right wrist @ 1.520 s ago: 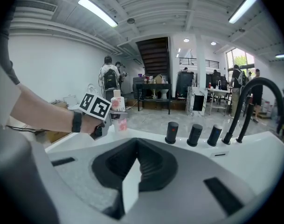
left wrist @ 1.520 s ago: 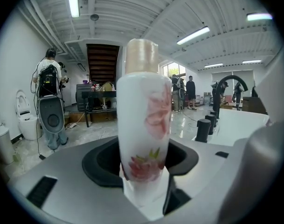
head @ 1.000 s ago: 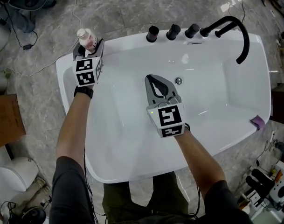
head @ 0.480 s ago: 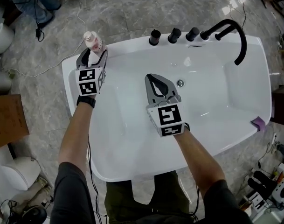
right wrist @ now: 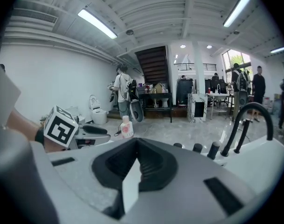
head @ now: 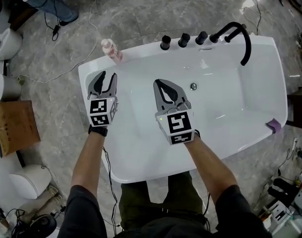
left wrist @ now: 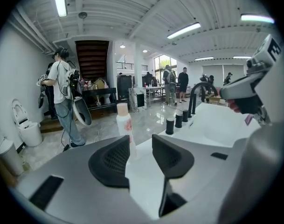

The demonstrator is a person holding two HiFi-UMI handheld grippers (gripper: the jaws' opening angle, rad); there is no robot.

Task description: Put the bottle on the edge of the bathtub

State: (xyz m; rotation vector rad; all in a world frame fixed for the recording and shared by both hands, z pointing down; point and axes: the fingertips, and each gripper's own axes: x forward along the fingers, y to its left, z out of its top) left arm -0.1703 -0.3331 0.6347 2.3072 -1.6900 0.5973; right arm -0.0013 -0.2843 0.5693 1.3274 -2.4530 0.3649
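Head view — bottle beyond closing hand-held gripper

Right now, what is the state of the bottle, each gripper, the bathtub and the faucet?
Bottle: upright on the corner edge of the bathtub, not held.
Left gripper: jaws closing, nothing between them.
Right gripper: shut, empty.
Bathtub: no water inside.
Faucet: no water running.

We see our left gripper's jaws closing on nothing; the bottle stands upright just beyond, beside the bathtub.
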